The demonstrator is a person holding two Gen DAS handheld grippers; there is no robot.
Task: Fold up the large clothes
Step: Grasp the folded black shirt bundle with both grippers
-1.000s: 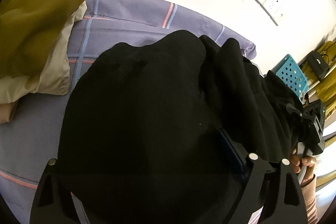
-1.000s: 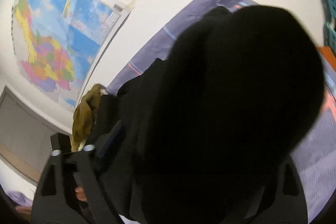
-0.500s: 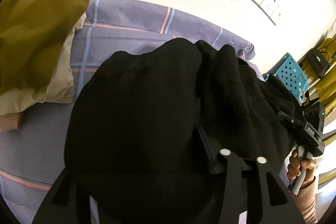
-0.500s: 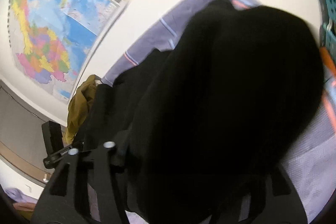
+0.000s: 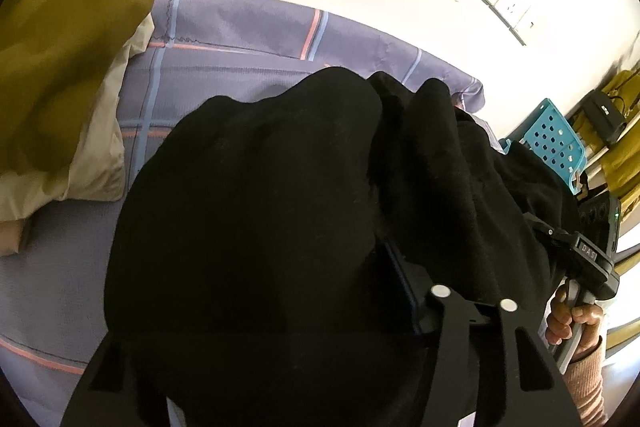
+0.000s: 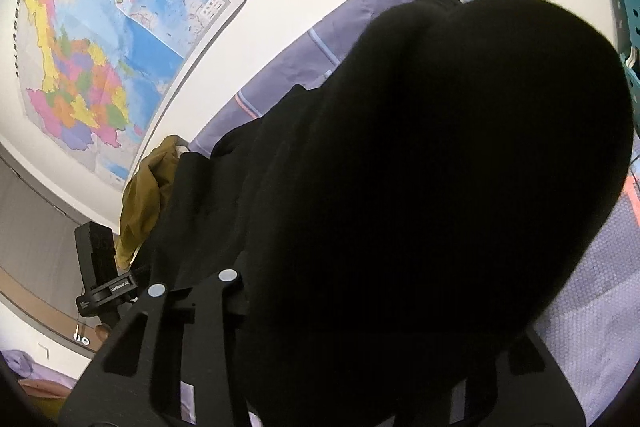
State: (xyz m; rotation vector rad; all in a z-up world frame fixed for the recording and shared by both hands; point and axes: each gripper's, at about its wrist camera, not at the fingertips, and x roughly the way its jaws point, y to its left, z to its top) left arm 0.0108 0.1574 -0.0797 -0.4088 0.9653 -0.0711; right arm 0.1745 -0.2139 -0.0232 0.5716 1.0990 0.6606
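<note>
1. Above the bed (image 5: 224, 39), both tongs carry the black garment (image 5: 260, 207), lifted and hanging in a bunch; it fills the middle of both wrist views.
2. The left tongs (image 5: 280, 367) look clenched on the cloth, which drapes over and hides the fingertips, so the grip is a judgement, not plainly seen. The same goes for the right tongs (image 6: 320, 367), buried under the fabric.
3. In the left view, the right hand (image 5: 576, 319) shows at about 4 o'clock, gripping its handle.
4. At 9 to 10 o'clock lies an olive cloth (image 5: 68, 47) on a beige pillow (image 5: 100, 163); a teal basket (image 5: 556, 143) sits at 3 o'clock.
5. Progress: I judge it early. No flat, neat fold is visible; the garment has yet to be spread on the bed and folded.
</note>
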